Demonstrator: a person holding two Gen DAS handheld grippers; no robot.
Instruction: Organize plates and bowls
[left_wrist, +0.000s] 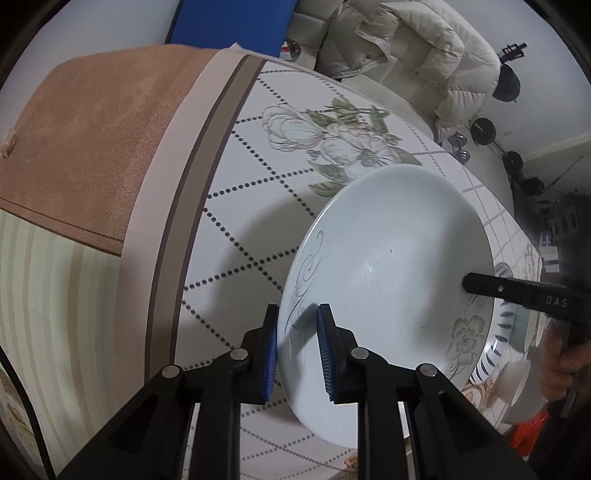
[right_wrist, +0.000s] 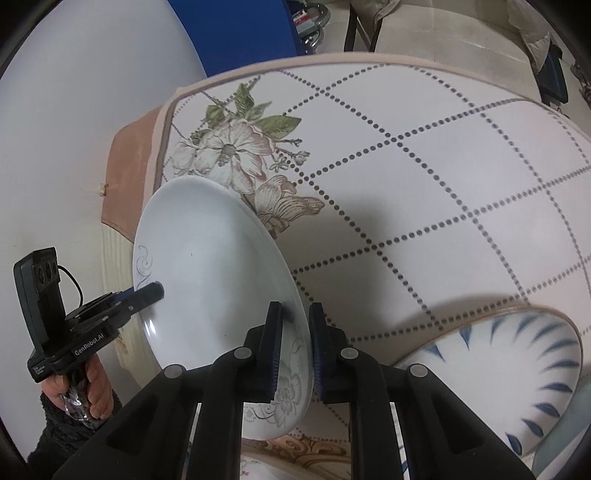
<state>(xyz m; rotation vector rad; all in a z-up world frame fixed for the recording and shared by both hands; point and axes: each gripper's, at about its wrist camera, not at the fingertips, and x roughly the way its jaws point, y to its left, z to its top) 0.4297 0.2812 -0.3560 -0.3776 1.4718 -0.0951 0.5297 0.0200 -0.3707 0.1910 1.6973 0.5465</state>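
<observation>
Both claws, left (left_wrist: 297, 345) and right (right_wrist: 295, 347), clamp the glossy round plate's (left_wrist: 388, 258) rim (faint floral print).

Blue-striped plate (right_wrist: 517, 373) — cut off, bottom-right

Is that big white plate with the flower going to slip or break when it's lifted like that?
Probably stiff: the white plate keeps its shape, tilted, pinched at opposite rims by the left tongs and right tongs. Its glossy glaze looks slippery, so it might slide. It looks ceramic, so likely breakable if dropped on the table.
</observation>
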